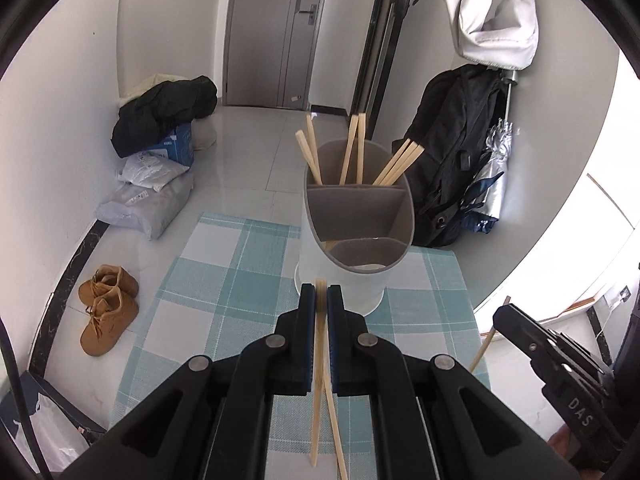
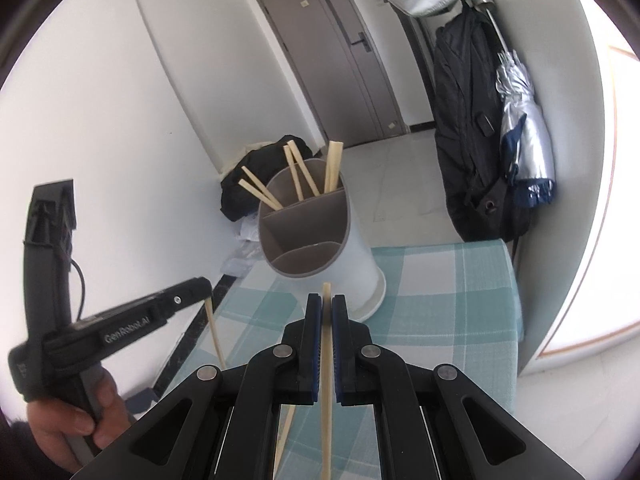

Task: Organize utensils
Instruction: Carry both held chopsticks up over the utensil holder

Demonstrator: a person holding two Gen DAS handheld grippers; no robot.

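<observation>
Through the left wrist camera, my left gripper [image 1: 320,292] is clamped on a pair of chopsticks [image 1: 320,360]; they run lengthwise between the blue pads, tips poking just past the fingertips and tails splaying back toward me. Straight ahead, just beyond those tips, stands the utensil holder [image 1: 356,248], a white oval tub with a smooth grey liner split into compartments. Its far compartment already carries several pale wooden chopsticks [image 1: 354,148] leaning outward; the nearer ones look mostly empty. The holder sits on a checked teal-and-white woven cloth [image 1: 224,280]. Right of the holder, low down, I see my right gripper [image 1: 516,320] with a stick below it.

Through the right wrist camera, the right gripper [image 2: 327,300] is closed on a single chopstick [image 2: 327,380], its long axis in line with the fingers, tip aimed at the holder [image 2: 320,240] just ahead. Left of the holder, the left gripper [image 2: 200,288] hangs with its sticks pointing down. Both seem about equally near; I judge each stick must tilt upright over the rim before release.
</observation>
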